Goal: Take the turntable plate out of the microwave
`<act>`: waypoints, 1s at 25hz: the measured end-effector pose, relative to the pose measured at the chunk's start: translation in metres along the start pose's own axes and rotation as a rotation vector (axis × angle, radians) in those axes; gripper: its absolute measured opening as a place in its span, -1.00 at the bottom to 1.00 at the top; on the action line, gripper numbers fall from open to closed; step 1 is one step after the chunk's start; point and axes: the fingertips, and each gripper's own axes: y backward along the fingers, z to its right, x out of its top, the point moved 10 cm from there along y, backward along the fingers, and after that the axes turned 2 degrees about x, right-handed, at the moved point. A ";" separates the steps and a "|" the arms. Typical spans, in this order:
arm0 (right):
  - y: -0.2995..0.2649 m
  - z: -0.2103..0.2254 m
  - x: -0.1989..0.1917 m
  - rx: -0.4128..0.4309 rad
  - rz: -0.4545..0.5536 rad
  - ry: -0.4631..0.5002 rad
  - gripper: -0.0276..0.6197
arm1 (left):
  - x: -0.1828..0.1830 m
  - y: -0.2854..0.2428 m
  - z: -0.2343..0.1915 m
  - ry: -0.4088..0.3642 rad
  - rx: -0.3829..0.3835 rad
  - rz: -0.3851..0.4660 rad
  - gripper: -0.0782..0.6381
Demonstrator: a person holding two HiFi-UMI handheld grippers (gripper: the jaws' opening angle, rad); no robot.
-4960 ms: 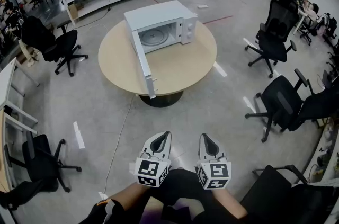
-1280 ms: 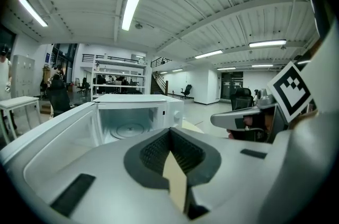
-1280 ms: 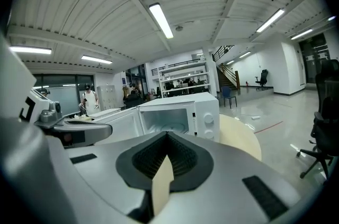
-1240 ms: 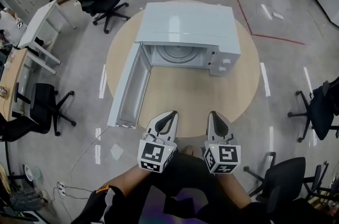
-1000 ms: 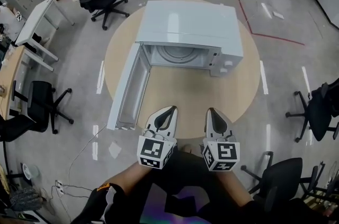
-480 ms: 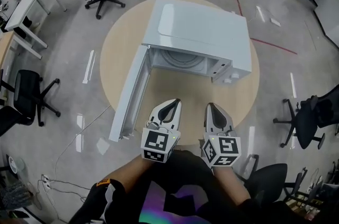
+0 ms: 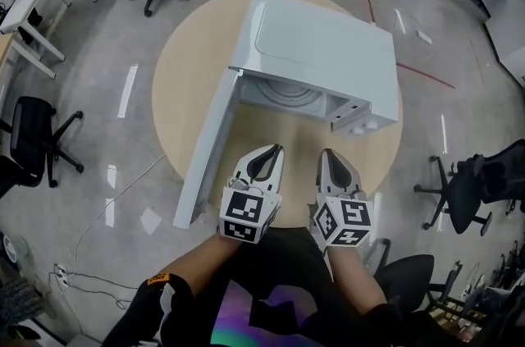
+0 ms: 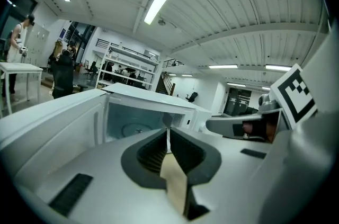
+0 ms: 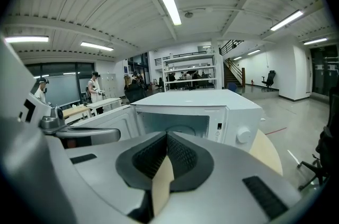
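1. inside the open microwave [image 7: 320, 50] on the table [image 7: 184, 66], the turntable plate [image 7: 283, 95] lies flat on the cavity floor.
2. it is ahead of both tongs and well apart from them; being round, it has no long axis.
3. the left tongs [image 7: 264, 158] look slightly nearer than the right tongs [image 7: 332, 163], with the open door [image 7: 209, 148] just left of them.
4. both tongs are closed on nothing.

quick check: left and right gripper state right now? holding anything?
Left gripper: closed, jaws together, holding nothing.
Right gripper: closed, jaws together, holding nothing.
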 end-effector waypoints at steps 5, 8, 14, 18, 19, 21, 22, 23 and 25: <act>-0.031 0.017 -0.005 0.024 -0.024 -0.013 -0.86 | -0.008 -0.024 -0.014 0.055 0.050 -0.038 -0.64; -0.053 0.030 -0.009 0.043 -0.039 -0.024 -0.86 | -0.013 -0.042 -0.021 0.085 0.083 -0.062 -0.61; -0.094 0.053 -0.015 0.097 -0.084 -0.065 -0.86 | -0.018 -0.078 -0.037 0.168 0.138 -0.106 -0.53; -0.119 0.064 -0.025 0.133 -0.108 -0.108 -0.86 | -0.027 -0.102 -0.049 0.248 0.163 -0.109 -0.51; -0.124 0.067 -0.028 0.139 -0.115 -0.115 -0.86 | -0.029 -0.108 -0.052 0.265 0.168 -0.112 -0.51; -0.135 0.071 -0.032 0.150 -0.126 -0.126 -0.86 | -0.035 -0.120 -0.059 0.295 0.176 -0.123 -0.48; -0.140 0.073 -0.035 0.156 -0.131 -0.132 -0.85 | -0.038 -0.126 -0.062 0.307 0.180 -0.130 -0.46; -0.145 0.076 -0.038 0.160 -0.137 -0.137 -0.85 | -0.041 -0.133 -0.065 0.321 0.184 -0.137 -0.45; -0.155 0.082 -0.043 0.165 -0.149 -0.146 -0.85 | -0.048 -0.147 -0.073 0.355 0.195 -0.150 -0.43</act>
